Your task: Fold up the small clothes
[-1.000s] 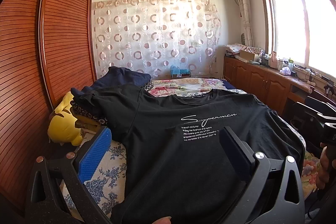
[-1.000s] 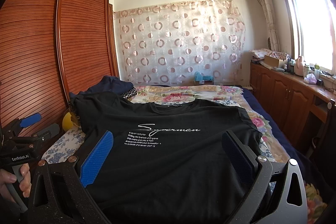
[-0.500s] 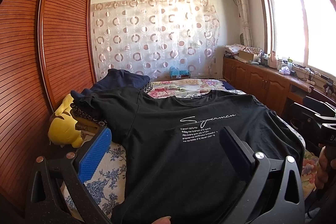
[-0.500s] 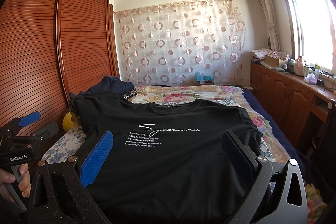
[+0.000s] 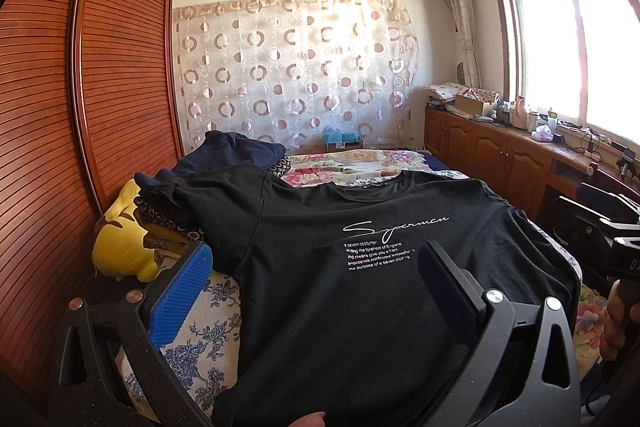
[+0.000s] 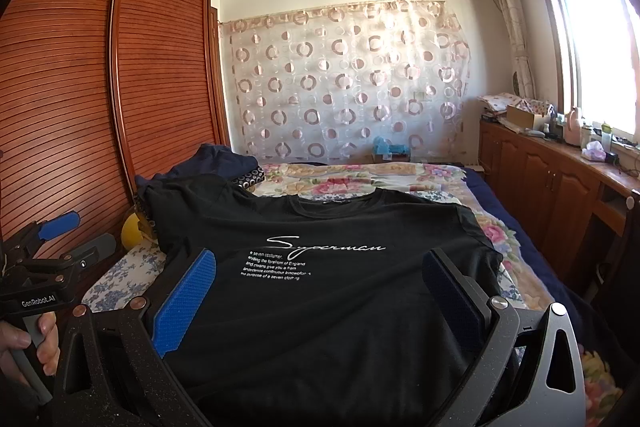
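A black T-shirt (image 5: 360, 291) with white script print lies spread flat, front up, on the bed; it also fills the right wrist view as the same T-shirt (image 6: 328, 291). My left gripper (image 5: 312, 267) hovers open over the shirt's lower left part, nothing between its blue pads. My right gripper (image 6: 320, 271) stands open above the shirt's lower middle, also holding nothing. The left gripper (image 6: 60, 239) also shows at the left edge of the right wrist view, held by a hand. The shirt's bottom hem is hidden under the gripper frames.
A floral bedspread (image 6: 360, 179) covers the bed. A yellow plush toy (image 5: 120, 247) and dark blue clothes (image 5: 232, 151) lie at the bed's left beside the slatted wardrobe (image 5: 80, 107). Wooden cabinets (image 5: 500, 155) with clutter run under the window on the right.
The left wrist view has shifted slightly; both grippers stay open above the shirt, and the shirt has not moved.
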A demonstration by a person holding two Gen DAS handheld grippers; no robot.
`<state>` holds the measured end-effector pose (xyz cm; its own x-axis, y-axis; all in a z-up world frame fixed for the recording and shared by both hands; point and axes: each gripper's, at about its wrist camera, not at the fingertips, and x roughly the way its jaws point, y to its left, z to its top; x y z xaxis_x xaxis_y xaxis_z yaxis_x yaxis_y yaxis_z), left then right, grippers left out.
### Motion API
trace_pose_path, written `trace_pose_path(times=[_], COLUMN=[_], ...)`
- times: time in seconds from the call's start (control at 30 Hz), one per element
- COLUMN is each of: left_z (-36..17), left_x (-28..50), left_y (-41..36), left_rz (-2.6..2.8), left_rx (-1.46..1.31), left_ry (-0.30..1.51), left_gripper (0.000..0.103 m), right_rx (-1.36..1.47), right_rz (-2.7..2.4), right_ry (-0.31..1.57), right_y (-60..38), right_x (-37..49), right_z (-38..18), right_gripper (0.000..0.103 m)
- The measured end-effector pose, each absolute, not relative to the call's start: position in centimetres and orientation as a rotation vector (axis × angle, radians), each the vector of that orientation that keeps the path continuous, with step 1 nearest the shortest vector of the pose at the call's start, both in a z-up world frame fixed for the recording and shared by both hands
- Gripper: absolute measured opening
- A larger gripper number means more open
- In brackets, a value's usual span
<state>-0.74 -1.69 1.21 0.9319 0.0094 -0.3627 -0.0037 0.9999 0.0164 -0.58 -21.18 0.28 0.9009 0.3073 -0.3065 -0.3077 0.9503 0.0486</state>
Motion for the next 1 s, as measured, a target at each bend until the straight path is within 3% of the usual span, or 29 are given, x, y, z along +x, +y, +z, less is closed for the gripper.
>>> trace_pose_path(times=[1.0], left_z=[-3.0], left_x=[2.8], left_y=[4.7], left_rz=[0.053], left_rx=[-0.023], left_ry=[0.489], left_gripper=[0.103], right_rx=[-0.047], right_rz=[0.377], right_ry=[0.358], right_y=[-19.0], right_x=[4.6], right_z=[-1.8], right_gripper=[0.103])
